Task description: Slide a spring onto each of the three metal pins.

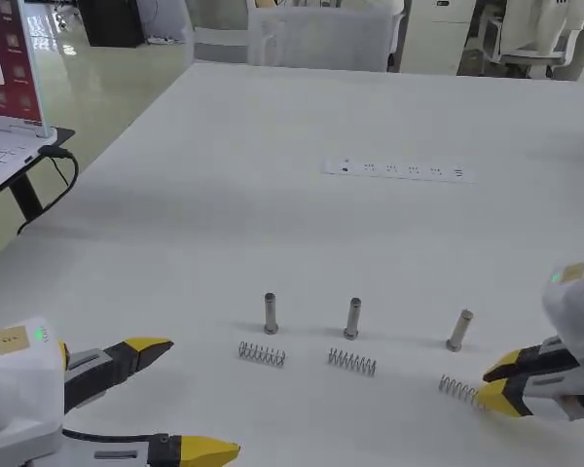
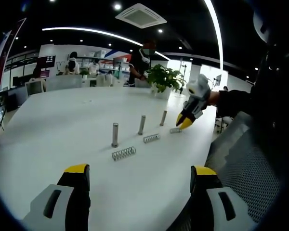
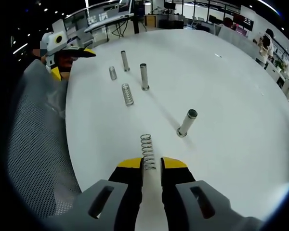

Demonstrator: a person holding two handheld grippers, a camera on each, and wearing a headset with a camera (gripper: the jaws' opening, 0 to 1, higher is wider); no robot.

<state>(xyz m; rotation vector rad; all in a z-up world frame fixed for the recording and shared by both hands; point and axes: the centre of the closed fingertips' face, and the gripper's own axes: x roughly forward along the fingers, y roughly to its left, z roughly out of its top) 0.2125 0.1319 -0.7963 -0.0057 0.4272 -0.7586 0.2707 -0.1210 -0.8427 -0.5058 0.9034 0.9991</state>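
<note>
- Springs and pins share a white table.
- Left gripper hovers at the near left, jaws spread wide, holding nothing.
- Right gripper has its jaws drawn narrow around the right spring's near end; whether they pinch it, I cannot tell.
- Three pins stand upright in a row.
- One spring lies flat just before each pin.

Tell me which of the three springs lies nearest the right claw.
The rightmost spring in the head view, in front of the rightmost pin: its end sits between the right claw's jaws. The middle spring and left spring lie clear of it.
</note>
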